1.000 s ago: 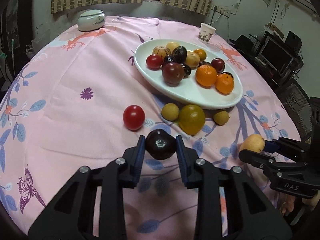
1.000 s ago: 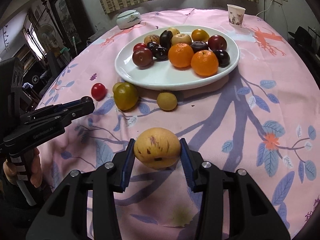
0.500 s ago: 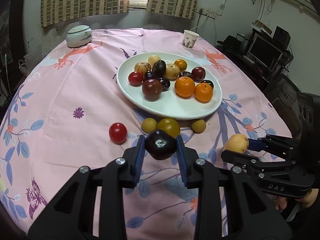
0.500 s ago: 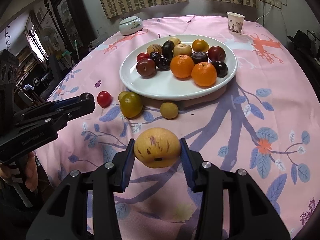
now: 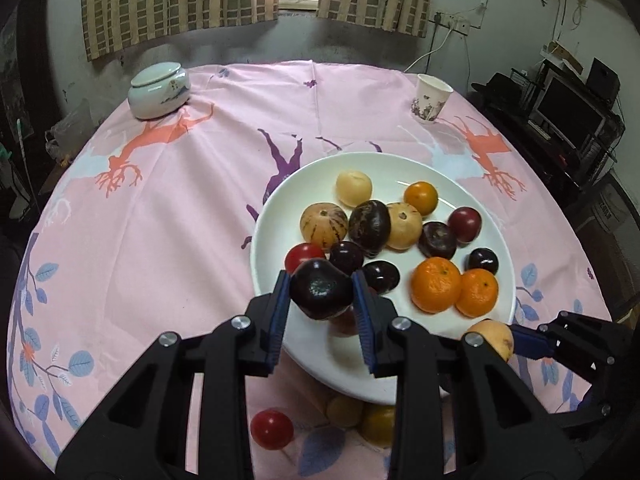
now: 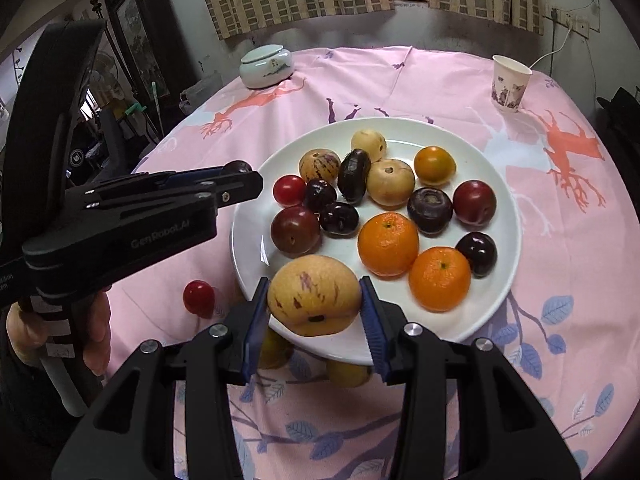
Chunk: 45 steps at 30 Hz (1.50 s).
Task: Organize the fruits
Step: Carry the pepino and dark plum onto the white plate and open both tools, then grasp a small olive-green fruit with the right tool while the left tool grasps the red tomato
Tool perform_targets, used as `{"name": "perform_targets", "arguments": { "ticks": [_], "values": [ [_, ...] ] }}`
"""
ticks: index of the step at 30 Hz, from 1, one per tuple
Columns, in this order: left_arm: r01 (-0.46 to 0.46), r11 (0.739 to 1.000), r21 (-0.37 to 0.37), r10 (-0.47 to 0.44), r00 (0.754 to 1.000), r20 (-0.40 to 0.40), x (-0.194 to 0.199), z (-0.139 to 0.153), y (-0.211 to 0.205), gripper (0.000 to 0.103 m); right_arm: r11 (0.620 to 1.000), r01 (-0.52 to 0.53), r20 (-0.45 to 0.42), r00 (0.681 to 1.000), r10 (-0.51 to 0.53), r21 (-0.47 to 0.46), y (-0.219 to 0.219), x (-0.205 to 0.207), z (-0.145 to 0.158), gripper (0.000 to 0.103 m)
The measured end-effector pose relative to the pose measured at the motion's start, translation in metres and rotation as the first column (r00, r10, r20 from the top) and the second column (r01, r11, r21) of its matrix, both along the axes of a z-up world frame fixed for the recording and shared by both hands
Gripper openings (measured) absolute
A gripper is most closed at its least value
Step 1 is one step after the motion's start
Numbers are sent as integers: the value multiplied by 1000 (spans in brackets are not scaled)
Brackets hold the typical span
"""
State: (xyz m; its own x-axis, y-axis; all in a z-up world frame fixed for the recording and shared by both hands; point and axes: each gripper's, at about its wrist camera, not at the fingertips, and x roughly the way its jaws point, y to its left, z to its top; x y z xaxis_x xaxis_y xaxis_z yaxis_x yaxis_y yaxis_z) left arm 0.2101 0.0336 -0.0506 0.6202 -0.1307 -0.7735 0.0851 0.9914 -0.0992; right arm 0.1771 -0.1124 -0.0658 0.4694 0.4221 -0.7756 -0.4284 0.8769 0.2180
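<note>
My left gripper (image 5: 321, 294) is shut on a dark purple plum (image 5: 322, 289) and holds it above the near left rim of the white plate (image 5: 496, 240). My right gripper (image 6: 314, 300) is shut on a yellow pepino melon (image 6: 313, 295) with purple streaks, above the plate's (image 6: 508, 216) near rim. The plate holds several fruits: two oranges (image 6: 388, 243), dark plums, tomatoes and pale melons. The left gripper (image 6: 236, 178) also shows at left in the right wrist view. The right gripper's tips with the melon (image 5: 494, 336) show in the left wrist view.
A red tomato (image 5: 271, 429) and small yellow fruits (image 5: 378, 422) lie on the pink tablecloth in front of the plate. A lidded ceramic jar (image 5: 159, 90) stands at the far left and a paper cup (image 5: 431, 98) at the far right.
Both grippers have risen and moved forward with their fruits. They were over the cloth in front of the plate and now hang above the plate's near rim.
</note>
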Motion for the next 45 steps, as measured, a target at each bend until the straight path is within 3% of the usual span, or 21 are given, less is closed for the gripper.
{"name": "perform_targets", "arguments": {
  "ticks": [10,12,13,15,19,21,23,31,36,39,45],
  "values": [
    [26,1000,-9,-26,998,-51,26,-14,2,33,1000,-17,-27,999,16,-24,18,24,-13,44],
    [27,1000,-7,-27,999,-46,27,-12,2,42,999,-18,-29,999,17,-27,21,26,-14,50],
    [26,1000,-9,-27,999,-37,27,-9,2,58,999,-16,-21,1000,15,-31,21,26,-13,53],
    [18,1000,-18,-18,1000,-5,21,0,5,60,999,-17,-9,1000,17,-40,22,22,-11,62],
    [15,999,-44,-13,999,48,-3,19,11,61,998,-22,27,999,23,-51,15,1,-2,65],
    [-1,999,-48,5,996,84,-23,26,16,70,999,-21,29,999,22,-32,7,-15,0,65],
    [-23,999,-44,28,994,107,-42,27,20,71,1000,-18,22,1000,18,-21,-1,-31,-2,65],
    [-71,996,-58,75,995,71,-106,-2,35,72,999,37,-50,998,-37,-15,-30,-78,-22,65],
    [-54,997,-50,56,998,43,-125,-16,34,72,997,71,-84,994,-73,-25,-35,-81,-35,65],
    [-60,997,-47,63,997,49,-134,-18,37,80,996,82,-60,995,-85,-43,-31,-76,-38,65],
    [-91,994,-66,95,994,56,-143,-20,55,80,992,109,4,994,-109,-62,-22,-55,-44,65]
  ]
}}
